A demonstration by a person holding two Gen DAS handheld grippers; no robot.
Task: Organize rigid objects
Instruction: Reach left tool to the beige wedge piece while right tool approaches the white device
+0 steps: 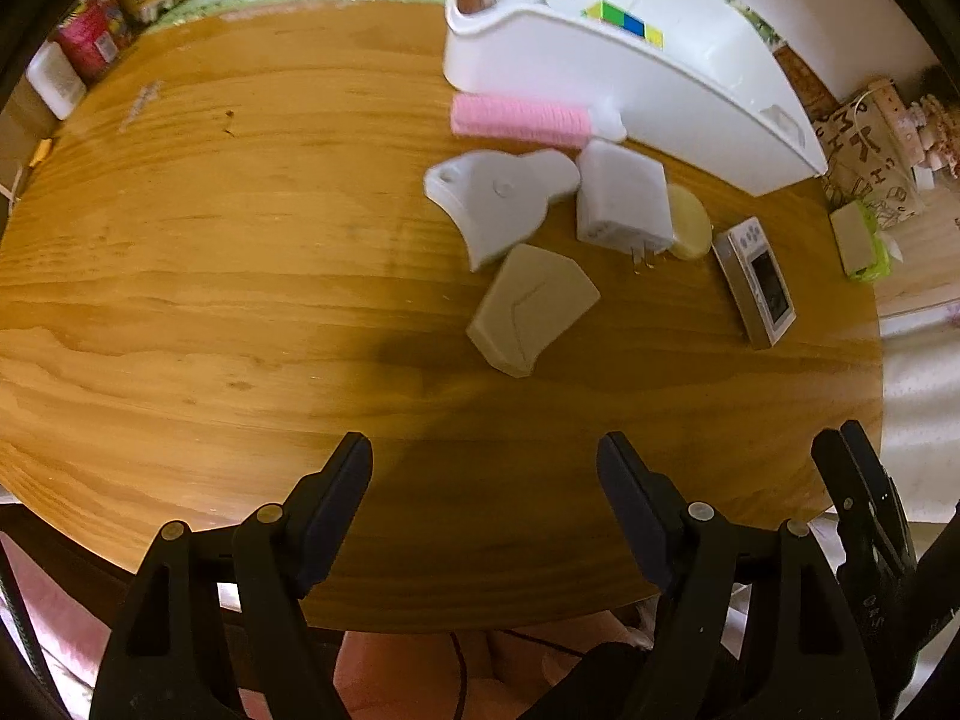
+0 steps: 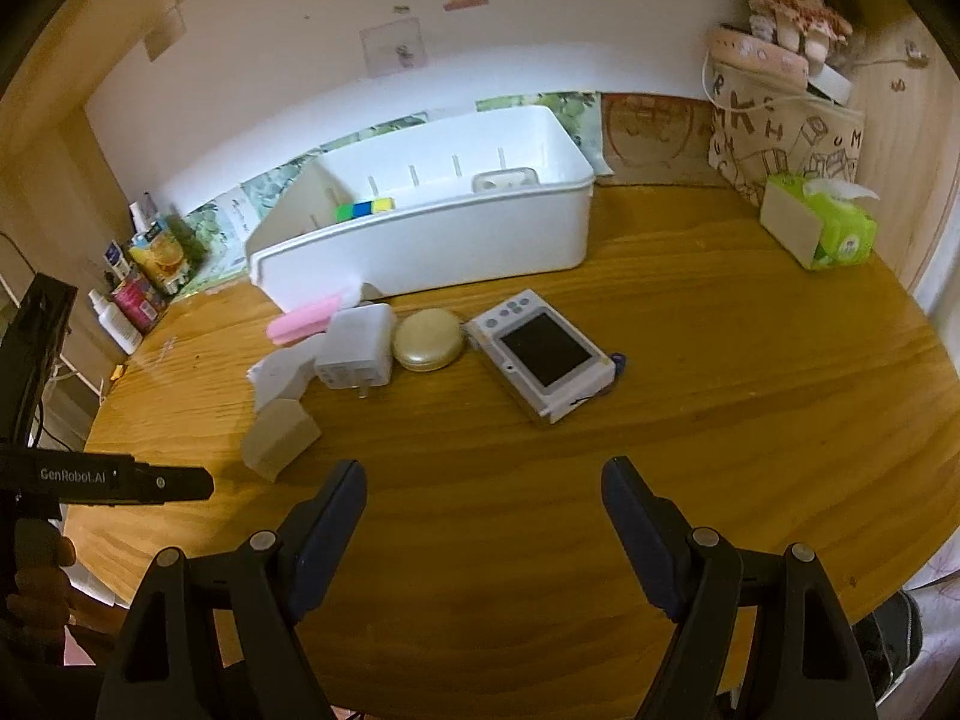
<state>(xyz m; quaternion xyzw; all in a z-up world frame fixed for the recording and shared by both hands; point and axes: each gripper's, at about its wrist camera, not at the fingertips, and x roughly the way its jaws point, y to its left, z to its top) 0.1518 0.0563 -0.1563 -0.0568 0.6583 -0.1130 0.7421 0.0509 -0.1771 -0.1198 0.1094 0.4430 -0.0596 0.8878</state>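
A white bin (image 1: 636, 78) (image 2: 444, 252) stands at the back of the wooden table, with a coloured cube (image 1: 624, 21) (image 2: 364, 208) inside. In front of it lie a pink roller (image 1: 519, 117) (image 2: 303, 313), a white holder (image 1: 498, 204) (image 2: 282, 369), a beige wedge block (image 1: 531, 306) (image 2: 279, 435), a white charger (image 1: 624, 198) (image 2: 355, 345), a gold round case (image 1: 690, 222) (image 2: 427, 339) and a small white camera (image 1: 759, 279) (image 2: 543, 357). My left gripper (image 1: 483, 468) is open and empty, short of the beige block. My right gripper (image 2: 483, 492) is open and empty, short of the camera.
Bottles and boxes (image 2: 141, 282) stand at the table's back left edge. A green tissue pack (image 2: 819, 222) and a printed bag (image 2: 786, 132) with a doll sit at the back right. The left gripper's body (image 2: 102, 483) shows at the left of the right wrist view.
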